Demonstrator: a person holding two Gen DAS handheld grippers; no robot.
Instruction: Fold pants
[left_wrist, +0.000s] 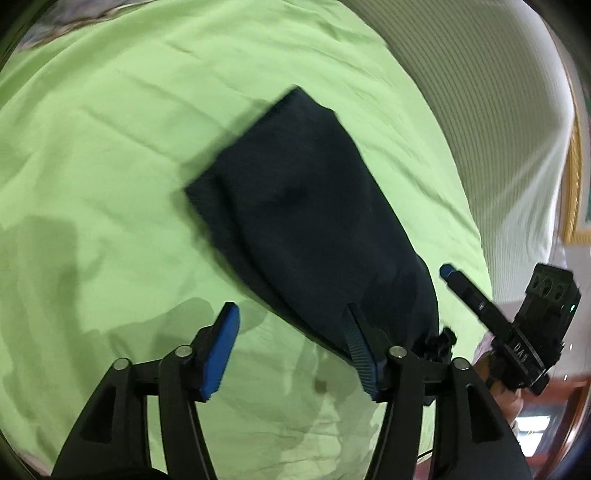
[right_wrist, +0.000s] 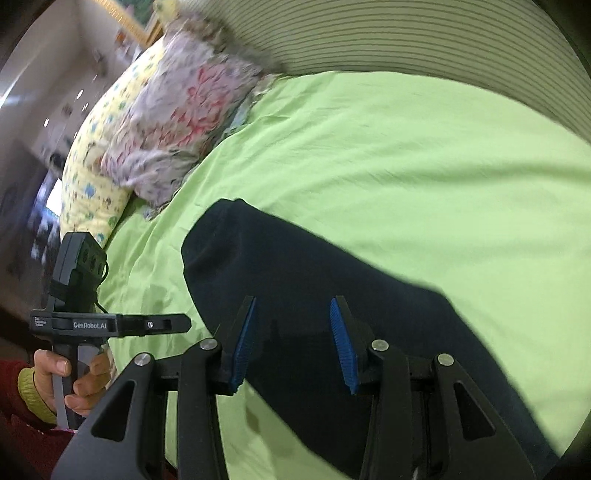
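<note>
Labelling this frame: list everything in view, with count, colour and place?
pants: 1, dark navy, folded, on the sheet, mid-bed
sheet: 1, light green, covers the bed
pillows: 2, one yellow print, one floral grey-pink, stacked at the bed's far end
striped fabric: 1, white with thin stripes, along the bed's far edge
left gripper: 1, black with blue pads, open, one finger beside the pants' near end
right gripper: 1, black with blue pads, open over the pants
hand: 1, red sleeve with yellow cuff, holds the left gripper's handle
</note>
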